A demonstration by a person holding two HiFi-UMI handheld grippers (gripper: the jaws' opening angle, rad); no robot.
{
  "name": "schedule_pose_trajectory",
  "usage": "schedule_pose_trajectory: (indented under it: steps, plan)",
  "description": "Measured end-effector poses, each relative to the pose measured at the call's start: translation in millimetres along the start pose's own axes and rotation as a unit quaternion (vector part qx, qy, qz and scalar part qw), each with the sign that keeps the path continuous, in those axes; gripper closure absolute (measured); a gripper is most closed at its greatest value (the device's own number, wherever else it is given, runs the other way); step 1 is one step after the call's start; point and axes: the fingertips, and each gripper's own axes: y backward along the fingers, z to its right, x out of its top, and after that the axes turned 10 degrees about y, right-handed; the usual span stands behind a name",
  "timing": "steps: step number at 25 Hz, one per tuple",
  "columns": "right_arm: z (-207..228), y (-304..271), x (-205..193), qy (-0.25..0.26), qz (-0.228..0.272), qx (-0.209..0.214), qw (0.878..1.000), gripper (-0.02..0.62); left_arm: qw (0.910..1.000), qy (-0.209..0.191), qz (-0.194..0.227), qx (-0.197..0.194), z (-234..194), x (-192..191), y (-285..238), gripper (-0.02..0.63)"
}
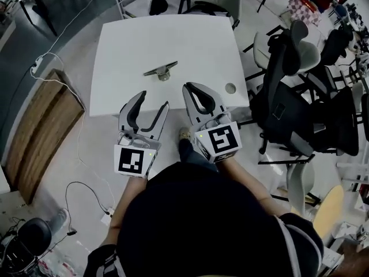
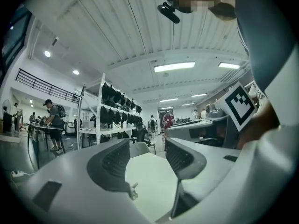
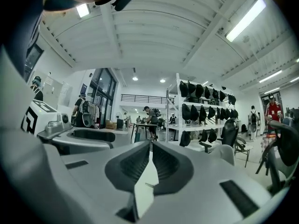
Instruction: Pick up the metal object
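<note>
While both point forward at the near edge of the worktop (image 1: 190,45), my left gripper (image 1: 153,101) has its fingers spread and empty, my right gripper (image 1: 188,88) has them closed on nothing; the metal object (image 1: 161,71) lies on the worktop just ahead

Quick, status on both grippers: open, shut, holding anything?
Left gripper: jaws open, nothing between them.
Right gripper: jaws shut, holding nothing.
</note>
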Motion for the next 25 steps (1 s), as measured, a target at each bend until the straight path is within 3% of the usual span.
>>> schedule_pose_trajectory:
  steps: [7, 15, 25]
  plan:
    - [61.2, -76.7, -27.4, -0.004, -0.011, 0.038, 0.999, 0.566, 0.9993, 0.003, -0.014, 0.034, -41.0, -15.6, -76.9, 0.387]
    - [96.2, -134.2, -64.6, -0.017, -0.03, 0.076, 0.997, 0.566, 0.9963, -0.006, -0.062, 0.059, -79.7, -53.4, -126.8, 0.387]
    - [108.6, -160.9, -113.8, -0.028, -0.072, 0.08, 0.994, 0.566, 0.9852, -0.048, -0.164, 0.017, -99.1, -118.2, -158.4, 0.387]
